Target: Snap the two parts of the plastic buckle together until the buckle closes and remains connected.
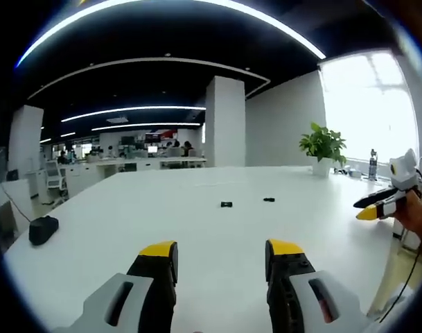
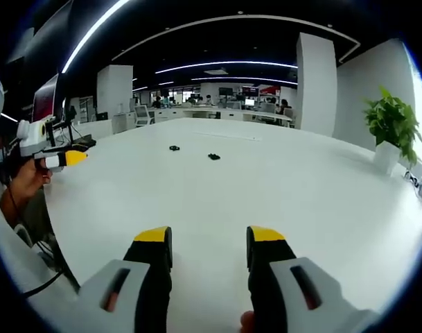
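Yellow-tipped jaws of the left gripper (image 1: 221, 251) stand wide apart over the white table (image 1: 197, 229) with nothing between them, and the right gripper (image 2: 204, 239) is spread the same way, also empty. Well ahead of both, out on the tabletop, the two black buckle parts lie apart from each other: one buckle half (image 1: 226, 204) nearer the left, the other buckle half (image 1: 269, 200) beside it with bare table between. A potted plant (image 1: 323, 146) stands at the far edge.
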A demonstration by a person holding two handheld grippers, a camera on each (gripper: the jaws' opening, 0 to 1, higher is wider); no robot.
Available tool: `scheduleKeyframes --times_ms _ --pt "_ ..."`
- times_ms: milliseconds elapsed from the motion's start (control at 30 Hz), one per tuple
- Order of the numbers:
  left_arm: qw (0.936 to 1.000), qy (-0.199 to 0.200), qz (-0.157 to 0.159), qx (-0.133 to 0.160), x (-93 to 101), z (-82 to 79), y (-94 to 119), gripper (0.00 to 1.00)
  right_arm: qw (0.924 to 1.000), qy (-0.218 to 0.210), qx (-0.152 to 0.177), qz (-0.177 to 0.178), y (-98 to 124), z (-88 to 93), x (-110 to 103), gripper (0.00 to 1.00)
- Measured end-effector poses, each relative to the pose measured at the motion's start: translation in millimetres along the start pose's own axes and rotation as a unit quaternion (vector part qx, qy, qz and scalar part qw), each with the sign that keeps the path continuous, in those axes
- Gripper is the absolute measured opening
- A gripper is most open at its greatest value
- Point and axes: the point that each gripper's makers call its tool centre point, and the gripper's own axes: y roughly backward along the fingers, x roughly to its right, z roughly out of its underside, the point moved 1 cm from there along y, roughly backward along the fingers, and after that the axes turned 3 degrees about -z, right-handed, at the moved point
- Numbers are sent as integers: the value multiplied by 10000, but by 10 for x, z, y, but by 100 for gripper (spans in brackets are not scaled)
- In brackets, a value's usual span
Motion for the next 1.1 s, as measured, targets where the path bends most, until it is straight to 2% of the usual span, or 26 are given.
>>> scheduleKeyframes --times_ms 267,467,800,1100 --pt "9997 191 32 -129 -12 33 -20 51 9999 118 -16 -62 -74 -57 27 43" --pt "9990 417 64 -117 -5 25 -50 52 9999 115 -30 -86 -96 -65 47 43" --pt "9997 214 -14 -126 -33 16 -90 50 10000 39 34 -80 -170 -100 84 40" --pt "9996 207 109 -147 22 -3 -146 50 9998 -18 43 -168 -279 -108 91 38"
